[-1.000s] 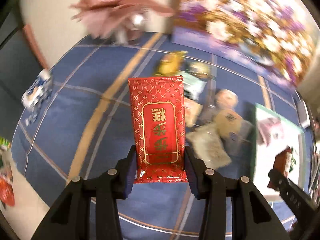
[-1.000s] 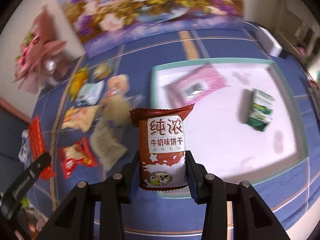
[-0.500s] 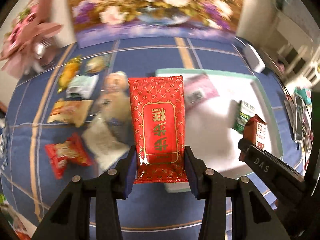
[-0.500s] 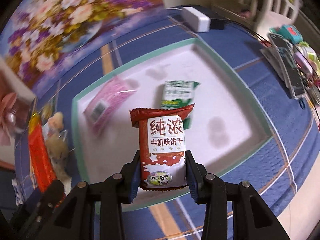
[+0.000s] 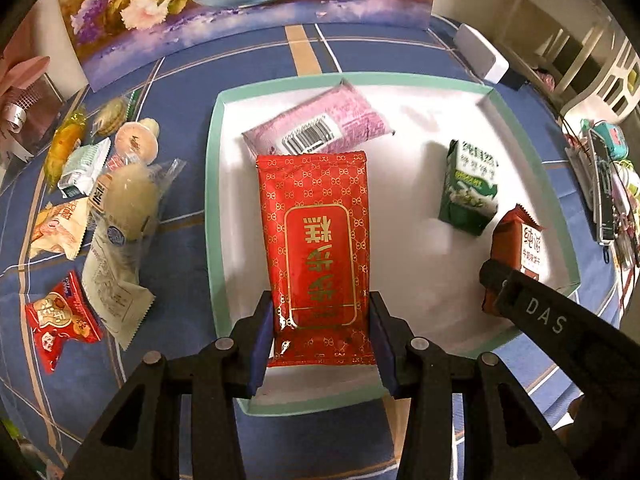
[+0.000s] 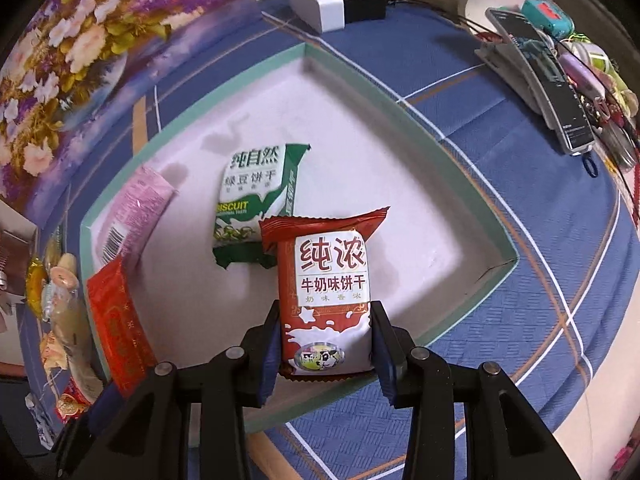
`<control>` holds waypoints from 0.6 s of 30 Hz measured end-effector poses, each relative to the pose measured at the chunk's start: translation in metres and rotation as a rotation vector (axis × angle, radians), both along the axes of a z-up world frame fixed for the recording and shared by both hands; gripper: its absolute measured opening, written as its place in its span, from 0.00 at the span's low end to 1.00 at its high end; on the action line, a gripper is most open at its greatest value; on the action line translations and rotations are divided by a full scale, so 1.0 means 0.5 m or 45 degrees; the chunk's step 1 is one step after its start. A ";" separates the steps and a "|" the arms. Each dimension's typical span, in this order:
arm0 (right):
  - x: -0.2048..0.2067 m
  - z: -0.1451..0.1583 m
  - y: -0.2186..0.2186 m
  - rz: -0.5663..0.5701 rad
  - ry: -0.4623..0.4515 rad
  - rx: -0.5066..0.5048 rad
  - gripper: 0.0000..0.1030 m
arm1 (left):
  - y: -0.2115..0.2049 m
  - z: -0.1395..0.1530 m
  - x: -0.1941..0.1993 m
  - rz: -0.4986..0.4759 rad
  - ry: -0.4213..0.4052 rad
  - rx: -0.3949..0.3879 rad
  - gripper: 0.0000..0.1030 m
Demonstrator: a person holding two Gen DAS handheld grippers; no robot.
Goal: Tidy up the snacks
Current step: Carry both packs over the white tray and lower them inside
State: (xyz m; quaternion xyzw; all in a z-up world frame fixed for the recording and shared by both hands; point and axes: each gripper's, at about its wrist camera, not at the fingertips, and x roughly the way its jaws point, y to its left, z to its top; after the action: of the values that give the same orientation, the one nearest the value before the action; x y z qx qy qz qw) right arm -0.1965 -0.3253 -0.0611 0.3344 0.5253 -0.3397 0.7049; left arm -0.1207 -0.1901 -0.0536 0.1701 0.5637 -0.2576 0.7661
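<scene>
1. The left hand-held gripper (image 5: 322, 344) clamps a red gold-patterned packet (image 5: 316, 248) above the white tray (image 5: 212, 184).
2. The right hand-held gripper (image 6: 325, 350) grips a red milk biscuit pack (image 6: 328, 292) over the same tray.
3. A pink packet (image 5: 320, 126) and a green biscuit pack (image 6: 256, 200) lie inside.
4. Loose snacks (image 5: 120, 216) crowd the blue bench (image 5: 180, 240) left of the tray.

red packet (image 5: 316, 240), milk-biscuit pack (image 6: 328, 292) (both upright)
</scene>
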 end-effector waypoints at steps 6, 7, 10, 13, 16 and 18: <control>0.004 -0.010 0.002 0.022 0.033 -0.016 0.42 | 0.004 -0.022 0.013 0.021 0.025 0.001 0.45; 0.004 -0.009 0.002 0.027 0.040 -0.023 0.42 | 0.004 -0.026 0.014 0.019 0.031 0.002 0.45; 0.002 -0.009 0.002 0.032 0.049 -0.030 0.42 | 0.001 -0.033 0.018 0.018 0.045 0.008 0.45; 0.004 -0.009 -0.003 0.038 0.060 -0.036 0.42 | 0.001 -0.035 0.028 0.019 0.058 0.012 0.45; 0.010 -0.011 -0.004 0.039 0.065 -0.035 0.42 | 0.001 -0.038 0.033 0.026 0.061 0.021 0.46; 0.012 -0.011 -0.004 0.039 0.066 -0.034 0.42 | 0.002 -0.038 0.034 0.035 0.064 0.022 0.45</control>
State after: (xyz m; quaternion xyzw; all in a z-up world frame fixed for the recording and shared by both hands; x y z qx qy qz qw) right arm -0.1902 -0.3271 -0.0668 0.3078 0.5440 -0.3443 0.7006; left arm -0.1035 -0.1892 -0.0728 0.1625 0.5872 -0.2463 0.7538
